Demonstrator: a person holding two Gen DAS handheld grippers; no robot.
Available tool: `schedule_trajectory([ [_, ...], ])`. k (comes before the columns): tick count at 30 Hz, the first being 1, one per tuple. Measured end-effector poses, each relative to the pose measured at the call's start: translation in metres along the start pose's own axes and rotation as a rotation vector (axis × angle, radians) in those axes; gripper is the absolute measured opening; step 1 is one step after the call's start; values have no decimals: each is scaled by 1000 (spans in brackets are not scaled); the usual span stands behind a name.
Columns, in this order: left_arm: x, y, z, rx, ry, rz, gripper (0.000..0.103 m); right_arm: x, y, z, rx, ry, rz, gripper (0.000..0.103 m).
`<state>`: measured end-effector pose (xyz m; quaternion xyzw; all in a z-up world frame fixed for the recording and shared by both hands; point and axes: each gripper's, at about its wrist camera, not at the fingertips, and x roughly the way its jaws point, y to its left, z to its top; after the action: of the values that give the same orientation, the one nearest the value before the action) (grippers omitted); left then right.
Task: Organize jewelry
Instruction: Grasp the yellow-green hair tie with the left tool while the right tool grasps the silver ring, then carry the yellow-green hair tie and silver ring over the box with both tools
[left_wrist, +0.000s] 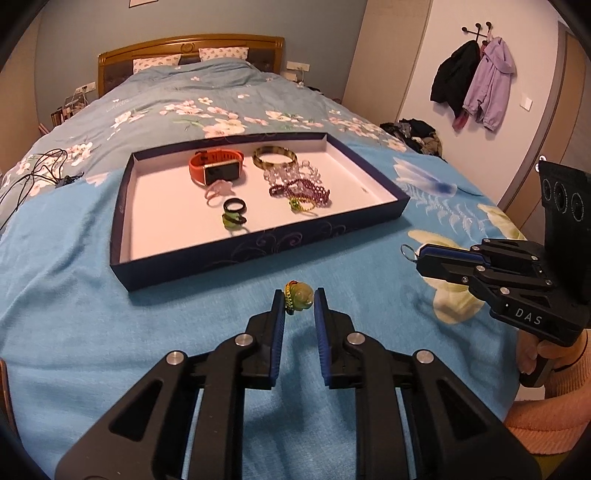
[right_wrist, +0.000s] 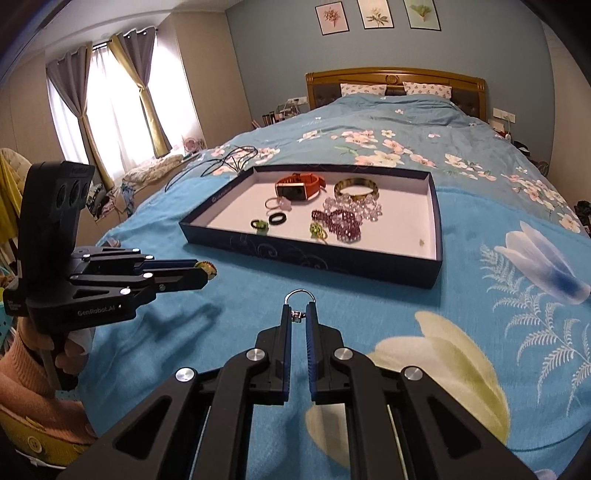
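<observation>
- Left gripper (left_wrist: 299, 301): fingers closed on green ring (left_wrist: 298, 296), held above blanket, near side of tray (left_wrist: 258, 245).
- Right gripper (right_wrist: 299, 314): fingers clamped on silver ring (right_wrist: 300, 293), right of left gripper.

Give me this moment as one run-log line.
left claw: shut on green bead ring | right claw: shut on silver ring | both above bedspread, short of tray
</observation>
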<state>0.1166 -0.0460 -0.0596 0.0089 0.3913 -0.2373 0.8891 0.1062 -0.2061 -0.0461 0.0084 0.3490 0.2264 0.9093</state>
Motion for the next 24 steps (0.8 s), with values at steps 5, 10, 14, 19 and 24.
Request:
schedule_trajectory([
  [5, -6, 2, 3, -6, -21, 13, 16, 0, 3, 7, 1, -25, 14, 6],
  [10, -10, 4, 7, -9, -37, 24, 16, 0, 5, 13, 0, -44, 20, 6],
  [14, -11, 5, 9, -8, -48, 30, 16, 1, 2, 18, 4, -55, 18, 6],
  [19, -12, 4, 13, -6, -61, 42, 16, 1, 1, 22, 8, -67, 21, 6],
  [24, -13, 4, 15, -3, -71, 53, 16, 3, -1, 26, 14, -80, 25, 6],
])
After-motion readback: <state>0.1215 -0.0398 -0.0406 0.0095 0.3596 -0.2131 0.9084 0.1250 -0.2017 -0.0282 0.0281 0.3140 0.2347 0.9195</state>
